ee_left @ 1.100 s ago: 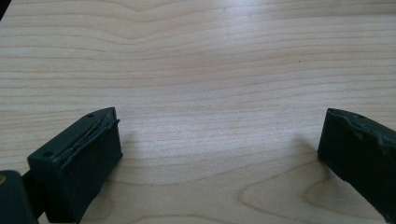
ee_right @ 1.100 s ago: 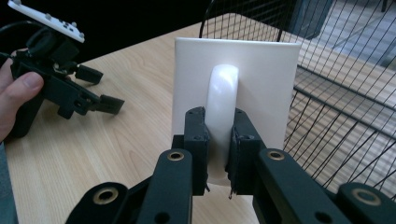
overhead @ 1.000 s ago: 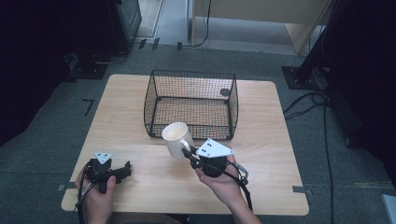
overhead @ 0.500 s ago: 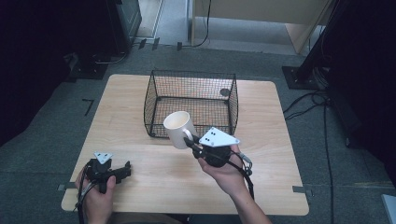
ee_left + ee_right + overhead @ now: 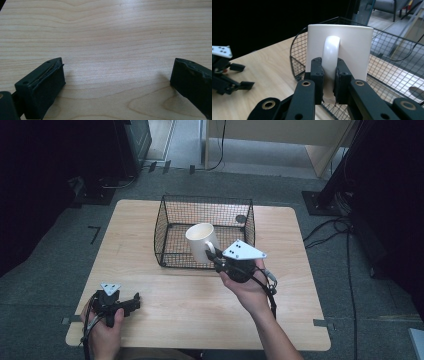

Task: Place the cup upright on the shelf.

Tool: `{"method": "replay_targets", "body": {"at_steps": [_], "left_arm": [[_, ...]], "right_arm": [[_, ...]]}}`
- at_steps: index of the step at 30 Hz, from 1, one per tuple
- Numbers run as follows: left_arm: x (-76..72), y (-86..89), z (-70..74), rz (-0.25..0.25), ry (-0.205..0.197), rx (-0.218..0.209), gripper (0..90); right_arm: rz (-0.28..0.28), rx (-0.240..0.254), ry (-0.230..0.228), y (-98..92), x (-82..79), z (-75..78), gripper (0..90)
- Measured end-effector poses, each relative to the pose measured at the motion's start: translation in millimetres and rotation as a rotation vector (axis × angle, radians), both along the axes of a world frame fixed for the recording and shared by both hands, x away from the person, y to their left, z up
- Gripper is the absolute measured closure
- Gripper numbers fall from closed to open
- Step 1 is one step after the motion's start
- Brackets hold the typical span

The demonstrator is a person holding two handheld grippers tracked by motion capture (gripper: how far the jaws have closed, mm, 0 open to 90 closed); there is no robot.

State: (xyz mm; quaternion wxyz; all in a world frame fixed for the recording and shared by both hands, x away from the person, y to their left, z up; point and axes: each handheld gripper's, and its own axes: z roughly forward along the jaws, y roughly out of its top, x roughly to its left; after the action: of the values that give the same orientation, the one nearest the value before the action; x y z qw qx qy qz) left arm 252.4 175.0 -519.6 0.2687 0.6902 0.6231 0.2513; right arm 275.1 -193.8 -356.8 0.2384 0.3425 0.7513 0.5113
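mug (image 5: 201, 241) | handle clamped in right claw (image 5: 214, 256) | above basket (image 5: 172, 215) front edge

Left tongs (image 5: 131, 303): black body, grey three-cornered plate on top with small dark dots, black cables trailing near the hand. Two blocky black jaws with matte rubbery pads, a small screw hole in one jaw's top edge. Right tongs (image 5: 329, 75): black linkage arms with brass-ringed pivot holes, black ridged pads, same grey plate with dots, black cable looping down along the forearm. Both forearms bare, no sleeves visible.
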Motion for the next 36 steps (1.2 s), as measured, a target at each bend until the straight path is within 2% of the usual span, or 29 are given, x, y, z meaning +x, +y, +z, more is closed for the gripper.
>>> {"method": "replay_targets", "body": {"at_steps": [7,17,23,27,36], "left_arm": [[0.0,-0.1,-0.1,0.0,-0.001,-0.001,0.0],[0.1,-0.1,-0.2,0.001,-0.003,-0.001,0.0],[0.0,-0.1,-0.2,0.001,-0.003,0.0,0.0],[-0.1,0.0,-0.1,0.0,0.0,0.0,0.0],[-0.1,0.0,-0.2,0.0,-0.001,0.0,0.0]], "right_arm": [[-0.04,-0.016,-0.009,-5.5,19.4,0.2,80.8],[-0.113,-0.031,0.004,-9.6,57.4,-18.7,80.8],[-0.151,-0.027,0.045,-9.5,79.4,-36.2,80.8],[-0.159,-0.031,0.049,-7.4,85.6,-42.9,80.8],[-0.174,-0.03,0.114,-6.1,103.3,-60.3,80.8]]}}
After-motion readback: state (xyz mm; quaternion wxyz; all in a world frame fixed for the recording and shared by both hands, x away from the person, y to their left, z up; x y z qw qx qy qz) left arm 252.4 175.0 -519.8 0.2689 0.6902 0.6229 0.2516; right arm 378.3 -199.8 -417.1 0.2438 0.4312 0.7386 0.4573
